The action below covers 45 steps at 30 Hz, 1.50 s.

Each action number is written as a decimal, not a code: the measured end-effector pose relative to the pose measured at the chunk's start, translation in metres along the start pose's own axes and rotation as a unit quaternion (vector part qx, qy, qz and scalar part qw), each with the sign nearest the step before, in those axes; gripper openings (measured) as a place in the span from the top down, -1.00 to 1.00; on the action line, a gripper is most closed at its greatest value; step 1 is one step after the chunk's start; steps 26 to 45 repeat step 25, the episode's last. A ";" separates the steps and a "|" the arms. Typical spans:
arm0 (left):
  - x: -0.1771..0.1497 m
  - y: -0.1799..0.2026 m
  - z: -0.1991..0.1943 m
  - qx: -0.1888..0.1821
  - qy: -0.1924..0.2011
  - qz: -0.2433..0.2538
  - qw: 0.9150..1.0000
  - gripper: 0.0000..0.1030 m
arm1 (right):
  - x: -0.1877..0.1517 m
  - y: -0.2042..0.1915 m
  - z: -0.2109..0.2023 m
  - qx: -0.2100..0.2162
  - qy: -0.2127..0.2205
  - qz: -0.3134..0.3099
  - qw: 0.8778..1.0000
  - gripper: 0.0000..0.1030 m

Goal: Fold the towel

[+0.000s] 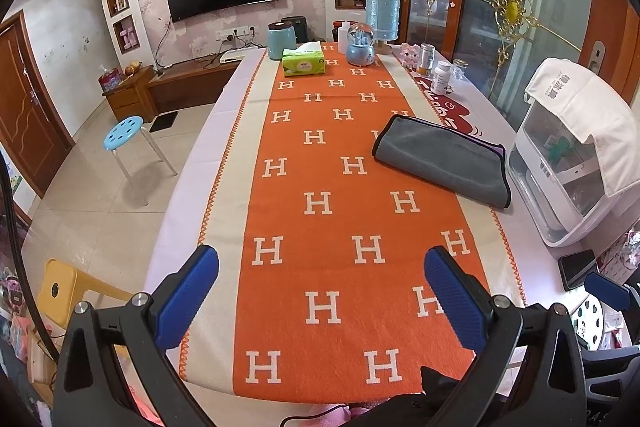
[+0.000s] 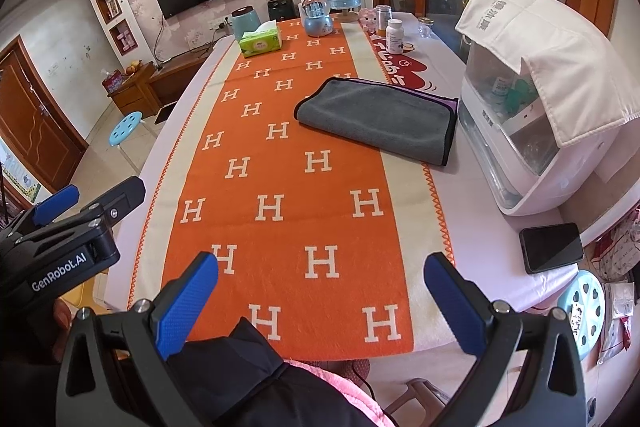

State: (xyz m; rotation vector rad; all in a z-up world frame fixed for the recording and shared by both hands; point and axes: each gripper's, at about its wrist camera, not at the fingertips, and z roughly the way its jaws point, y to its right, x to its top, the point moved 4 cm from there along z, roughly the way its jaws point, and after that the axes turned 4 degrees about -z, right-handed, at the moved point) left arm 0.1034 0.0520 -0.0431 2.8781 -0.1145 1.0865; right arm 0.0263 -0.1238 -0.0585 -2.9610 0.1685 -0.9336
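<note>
Left claw: the left claw [image 1: 322, 279] hung wide open over the near end of the tabletop, blue pads [image 1: 188, 297] well apart, nothing between them.
Right claw: the right claw [image 2: 320, 285] was spread wide too, hovering above the near edge and holding nothing.
Towel: the grey towel [image 1: 442, 159] lay folded on the right side of the tabletop, half on the orange runner, half on the pale cloth, dark piping round its edge and a strip of purple showing at the far side; seen from the right wrist, the towel [image 2: 378, 117] sat just beside the white appliance.
Claws and towel: both claws were well apart from the towel, neither touching it.
Runner: the orange runner [image 1: 320, 163] with white H letters ran down the middle of the tabletop [image 1: 228, 99].
Right edge: a white appliance [image 2: 532, 131] with a white cloth draped on top, and a black phone [image 2: 552, 247] lying flat near it.
Far end: a green tissue box [image 1: 303, 61], a blue canister [image 1: 281, 40], a snow globe [image 1: 360, 45], a blue lamp [image 1: 383, 17] and a white pill bottle [image 1: 441, 78].
Floor: a blue stool [image 1: 124, 133] stood left of the tabletop.
</note>
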 end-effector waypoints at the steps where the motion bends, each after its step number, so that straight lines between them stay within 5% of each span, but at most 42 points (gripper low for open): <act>1: 0.000 0.000 0.000 0.000 0.000 0.000 1.000 -0.99 | 0.000 0.001 0.000 0.000 0.000 0.000 1.000 -1.00; 45: -0.008 -0.004 0.000 0.001 -0.004 -0.001 1.000 -0.99 | -0.008 -0.003 0.002 0.002 -0.005 -0.002 1.000 -1.00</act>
